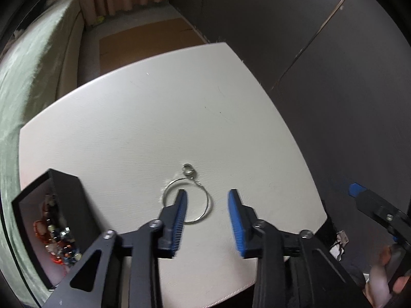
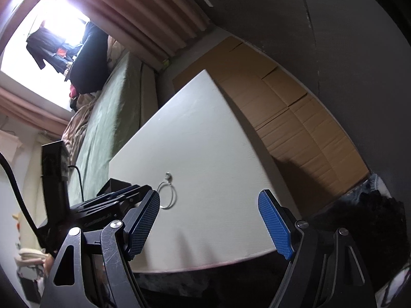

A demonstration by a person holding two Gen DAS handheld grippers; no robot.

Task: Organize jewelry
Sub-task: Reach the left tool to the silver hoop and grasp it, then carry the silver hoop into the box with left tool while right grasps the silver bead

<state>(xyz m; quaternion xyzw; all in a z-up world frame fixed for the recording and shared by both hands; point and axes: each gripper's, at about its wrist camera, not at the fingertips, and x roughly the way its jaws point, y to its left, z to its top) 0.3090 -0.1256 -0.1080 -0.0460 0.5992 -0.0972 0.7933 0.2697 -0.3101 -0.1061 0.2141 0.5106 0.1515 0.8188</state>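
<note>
A thin silver hoop (image 1: pixel 203 205) with a small clasp ring (image 1: pixel 188 170) at its far end lies on the white table (image 1: pixel 154 128). My left gripper (image 1: pixel 207 192) is open just above it, the left finger (image 1: pixel 179 213) over the hoop's inside. A black jewelry box (image 1: pixel 51 220) with colourful beaded pieces stands open at the table's left. My right gripper (image 2: pixel 209 197) is open and empty, near the table's front edge; the hoop (image 2: pixel 168 195) lies beyond its left finger, and it also shows at the right of the left wrist view (image 1: pixel 355 188).
The table (image 2: pixel 205 141) is flanked by a green bed (image 2: pixel 108 118) on the left and flattened cardboard (image 2: pixel 295 118) on the floor by a dark wall. A black device on a stand (image 2: pixel 54 164) sits at the left.
</note>
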